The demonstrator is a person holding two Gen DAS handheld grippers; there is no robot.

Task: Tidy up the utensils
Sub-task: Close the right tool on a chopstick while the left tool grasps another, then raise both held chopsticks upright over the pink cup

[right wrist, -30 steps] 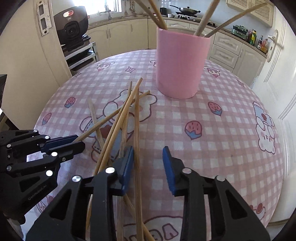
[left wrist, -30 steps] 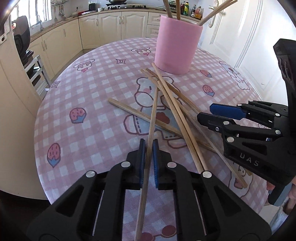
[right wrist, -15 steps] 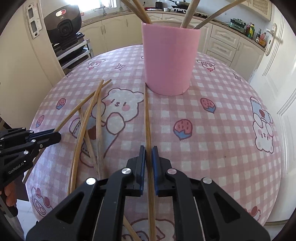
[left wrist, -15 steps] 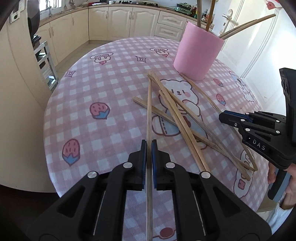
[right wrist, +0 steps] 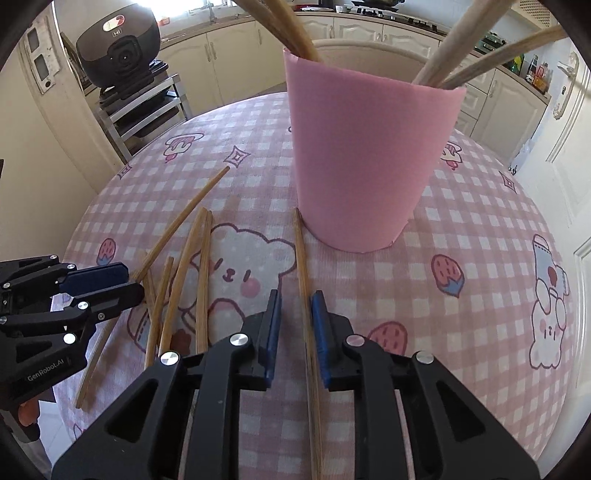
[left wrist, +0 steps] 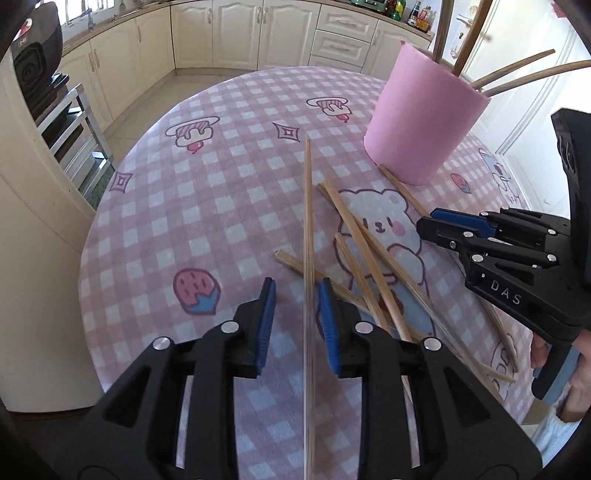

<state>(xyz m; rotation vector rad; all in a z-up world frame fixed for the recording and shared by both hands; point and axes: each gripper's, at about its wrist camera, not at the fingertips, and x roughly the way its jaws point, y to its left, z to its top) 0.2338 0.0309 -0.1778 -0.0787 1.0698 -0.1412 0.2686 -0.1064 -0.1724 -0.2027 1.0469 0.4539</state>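
A pink cup [left wrist: 421,125] holding several chopsticks stands on the pink checked tablecloth [left wrist: 207,206]. My left gripper [left wrist: 293,295] has its jaws opening; one chopstick [left wrist: 308,206] runs between them close to the right pad, and neither pad presses on it. My right gripper [right wrist: 295,306] is opening too, with another chopstick [right wrist: 301,254] loose between its pads, its far tip at the foot of the pink cup [right wrist: 369,155]. Several loose chopsticks [left wrist: 369,258] lie crossed between the two grippers. Each gripper shows in the other's view: the right gripper [left wrist: 443,225] and the left gripper [right wrist: 99,280].
The table's round edge [left wrist: 92,229] drops off at the left, near a cream cabinet [left wrist: 33,221]. A black appliance on a metal rack [right wrist: 122,48] stands beyond the table. Kitchen cupboards [left wrist: 258,33] line the back wall. A hand [left wrist: 576,376] grips the right tool.
Half a second ago both grippers were shut on their chopsticks; now both pairs of jaws stand apart with the sticks loose between them. The right gripper has come closer to the pink cup.
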